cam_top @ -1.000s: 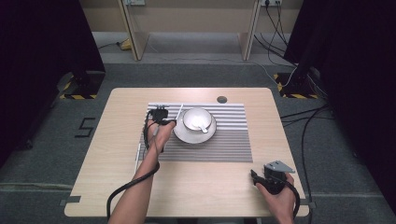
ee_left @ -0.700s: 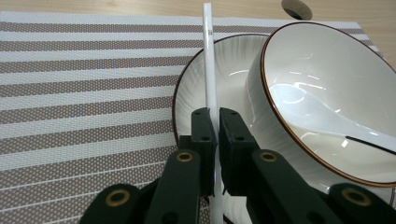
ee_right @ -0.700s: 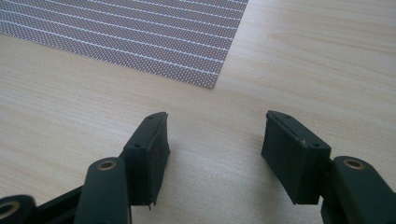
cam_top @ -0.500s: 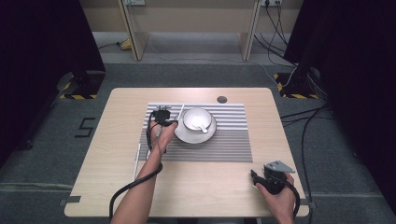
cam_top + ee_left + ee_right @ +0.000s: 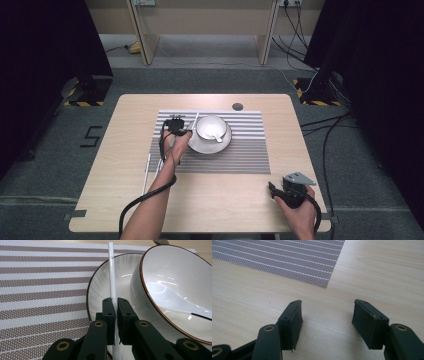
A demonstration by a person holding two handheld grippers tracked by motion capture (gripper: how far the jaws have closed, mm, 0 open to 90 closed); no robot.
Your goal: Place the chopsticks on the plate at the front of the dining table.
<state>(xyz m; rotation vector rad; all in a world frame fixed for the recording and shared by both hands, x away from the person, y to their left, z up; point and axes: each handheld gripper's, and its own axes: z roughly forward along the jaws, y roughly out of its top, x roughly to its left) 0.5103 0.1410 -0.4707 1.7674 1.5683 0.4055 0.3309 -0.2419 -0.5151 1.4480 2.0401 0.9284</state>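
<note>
While it's pinched tight between the left gripper's (image 5: 115, 305) 2 black jaws, the white chopstick (image 5: 112, 275) runs straight up over the rim of the saucer (image 5: 100, 287), just beside the outer wall of the bowl (image 5: 175, 270). Whether it actually touches the saucer I can't tell. A white spoon (image 5: 172, 300) lies inside the bowl, which sits on the saucer, tilted from this angle. From the high view the left gripper (image 5: 176, 125) is at the left edge of the saucer (image 5: 200, 146), all of it on the striped placemat (image 5: 240, 150) in the middle of the wooden table (image 5: 125, 130). A second white chopstick (image 5: 146, 172) lies at the mat's near-left corner. Way off, at the near-right corner of the table, the right gripper (image 5: 274, 190) rests in the other hand; its jaws are spread wide with nothing between them (image 5: 327, 322), just bare wood and a corner of the mat (image 5: 287, 257).
</note>
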